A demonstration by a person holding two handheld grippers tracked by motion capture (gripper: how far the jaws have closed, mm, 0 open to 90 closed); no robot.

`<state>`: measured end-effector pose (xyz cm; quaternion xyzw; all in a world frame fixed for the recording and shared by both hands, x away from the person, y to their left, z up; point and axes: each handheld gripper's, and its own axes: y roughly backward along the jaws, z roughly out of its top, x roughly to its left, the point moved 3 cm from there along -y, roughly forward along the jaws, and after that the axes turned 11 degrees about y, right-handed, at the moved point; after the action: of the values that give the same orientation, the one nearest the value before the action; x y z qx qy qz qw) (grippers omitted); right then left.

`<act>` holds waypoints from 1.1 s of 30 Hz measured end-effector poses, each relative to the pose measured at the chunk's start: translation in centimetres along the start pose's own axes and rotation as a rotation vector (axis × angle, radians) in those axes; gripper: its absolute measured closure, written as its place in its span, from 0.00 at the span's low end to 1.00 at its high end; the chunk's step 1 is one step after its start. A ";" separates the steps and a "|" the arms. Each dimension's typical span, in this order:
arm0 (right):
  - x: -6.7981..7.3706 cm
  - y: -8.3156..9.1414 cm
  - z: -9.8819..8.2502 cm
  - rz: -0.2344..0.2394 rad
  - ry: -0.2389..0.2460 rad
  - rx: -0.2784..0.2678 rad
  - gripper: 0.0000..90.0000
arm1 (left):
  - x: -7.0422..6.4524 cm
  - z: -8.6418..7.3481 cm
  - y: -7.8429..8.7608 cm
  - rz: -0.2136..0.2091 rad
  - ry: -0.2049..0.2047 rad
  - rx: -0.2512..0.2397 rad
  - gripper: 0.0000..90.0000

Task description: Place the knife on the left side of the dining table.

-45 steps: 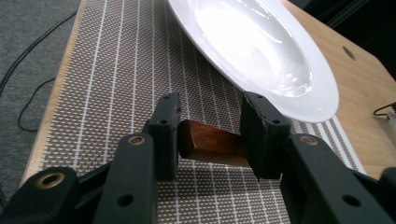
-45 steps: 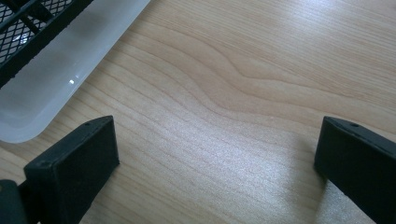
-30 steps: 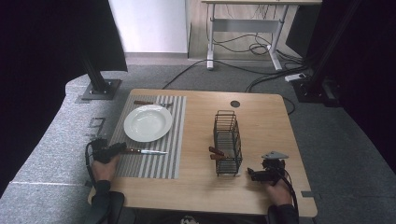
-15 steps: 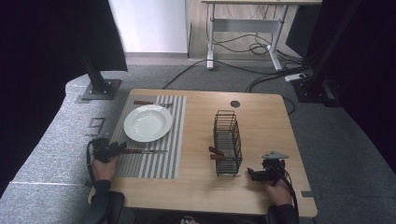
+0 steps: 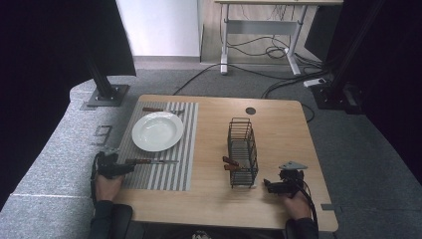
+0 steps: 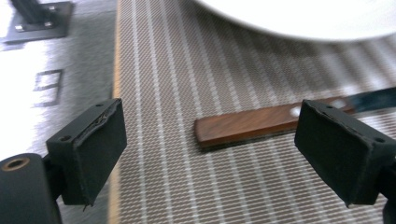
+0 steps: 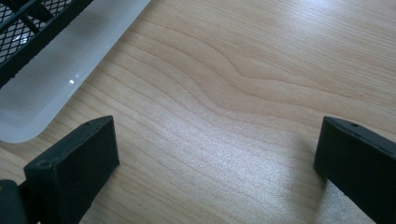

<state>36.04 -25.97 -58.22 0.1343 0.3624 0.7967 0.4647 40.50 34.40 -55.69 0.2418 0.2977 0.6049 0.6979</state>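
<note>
One knife (image 5: 149, 161) with a brown wooden handle lies flat on the striped placemat (image 5: 164, 172), just below the white plate (image 5: 157, 131), handle toward the bench's left edge and blade pointing right. In the left gripper view the handle (image 6: 261, 122) sits ahead of the left gripper (image 6: 224, 154), whose jaws stand wide apart and hold nothing; the handle end lies between the two pads but forward of them, not touching either. In the high view the left gripper (image 5: 115, 169) rests at the left border of the placemat, held by the person's left hand (image 5: 107, 185). A second piece of wooden-handled cutlery (image 5: 161, 110) lies on the placemat above the plate. Near the bench's centre stands a black wire basket (image 5: 242, 158), with two brown handles (image 5: 230, 164) protruding from its left side. The right gripper (image 5: 274, 187) sits just right of the basket's near end, held by the right hand (image 5: 297, 204). In the right gripper view its jaws are wide open over bare wood of the bench (image 7: 243, 84), empty, with the basket's mesh (image 7: 28, 23) and a translucent white tray (image 7: 65, 65) under it at upper left.
</note>
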 end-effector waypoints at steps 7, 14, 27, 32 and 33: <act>0.0 0.0 0.0 0.000 0.000 0.000 0.00 | 0.3 -0.1 -0.7 0.045 0.002 0.037 0.09; 0.0 0.0 0.0 0.000 0.000 0.000 0.00 | 0.3 0.0 -1.1 0.058 0.002 0.054 0.08; 0.0 0.0 0.0 0.000 0.000 0.000 0.00 | -1.8 -0.7 0.3 -0.042 -0.030 0.053 0.02; 0.0 0.0 0.0 0.000 0.000 0.000 0.00 | -2.8 -1.6 -0.7 -0.043 -0.072 0.109 0.00; 0.0 0.0 0.0 0.000 0.000 0.000 0.00 | -2.7 -1.7 -0.7 -0.053 -0.057 0.110 0.00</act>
<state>36.04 -25.97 -58.22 0.1344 0.3624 0.7967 0.4647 39.56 31.64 -57.03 0.2890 0.3166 0.5618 0.7076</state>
